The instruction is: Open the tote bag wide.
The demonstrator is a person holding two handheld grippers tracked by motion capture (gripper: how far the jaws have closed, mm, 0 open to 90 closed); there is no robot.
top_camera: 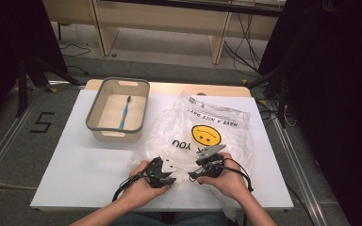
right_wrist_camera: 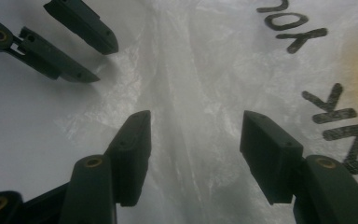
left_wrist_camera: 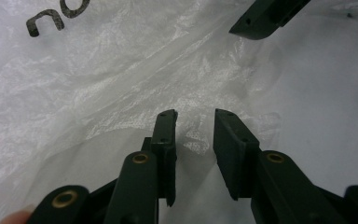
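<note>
A clear plastic bag (top_camera: 202, 136) with a yellow smiley face and black lettering lies crumpled across the middle and right of the white tabletop (top_camera: 75, 160), its near edge just in front of the person's hands. The left gripper (left_wrist_camera: 195, 128) hovers at that edge, fingers a narrow gap apart with film between them but not pinched. The right gripper (right_wrist_camera: 193, 135) sits close beside it, fingers spread wide over the bag, holding nothing. Off to the left stands a grey-rimmed bin (top_camera: 92, 110) with a blue toothbrush (top_camera: 124, 113) inside. The film looks thin and slippery; the fingers could catch both layers together, or slip off.
</note>
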